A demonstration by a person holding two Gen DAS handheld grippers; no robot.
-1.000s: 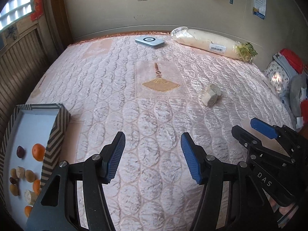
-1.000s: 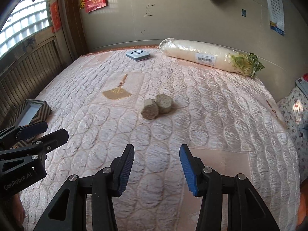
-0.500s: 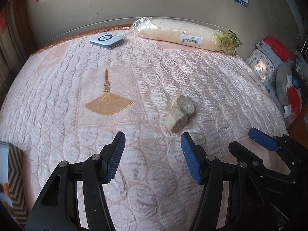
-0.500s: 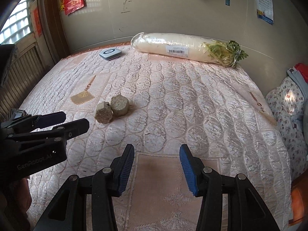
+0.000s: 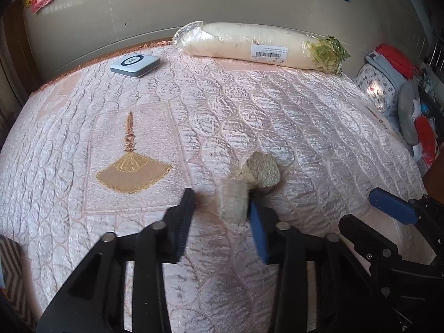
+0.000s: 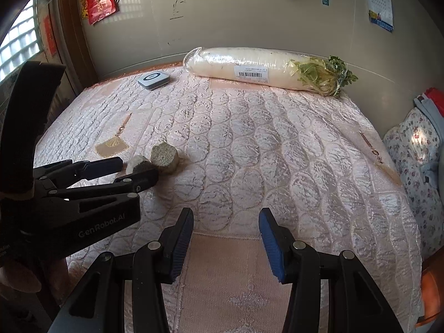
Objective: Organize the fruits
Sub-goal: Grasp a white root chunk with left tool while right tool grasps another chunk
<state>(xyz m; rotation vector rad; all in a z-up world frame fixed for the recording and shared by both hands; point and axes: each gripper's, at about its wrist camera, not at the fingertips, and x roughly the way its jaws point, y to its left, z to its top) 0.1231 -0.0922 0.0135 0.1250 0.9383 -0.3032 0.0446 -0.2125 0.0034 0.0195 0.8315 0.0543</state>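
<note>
Two beige-green cut chunks lie side by side on the pink quilted bed [image 5: 277, 116]. My left gripper [image 5: 222, 195] is closing around the nearer chunk [image 5: 233, 201]. Its right pad touches the chunk, while a gap still shows at the left pad. The farther chunk [image 5: 262, 170] sits just beyond the fingertips. In the right wrist view the left gripper [image 6: 130, 170] straddles the nearer chunk [image 6: 137, 163], beside the farther chunk [image 6: 164, 156]. My right gripper [image 6: 226, 216] hovers open over bare quilt with nothing between its fingers. It also shows at the left wrist view's right edge [image 5: 388, 208].
A long wrapped white radish [image 5: 249, 45] lies along the back wall. A small grey-white device [image 5: 135, 65] sits at the back left. A striped tray corner [image 5: 9, 266] shows at the lower left. Piled clothes [image 5: 388, 83] crowd the right side.
My left gripper has moved away from the fruit tray, right and forward to the two chunks, and its jaws have narrowed around the nearer one. The right gripper has shifted slightly, jaws unchanged.
</note>
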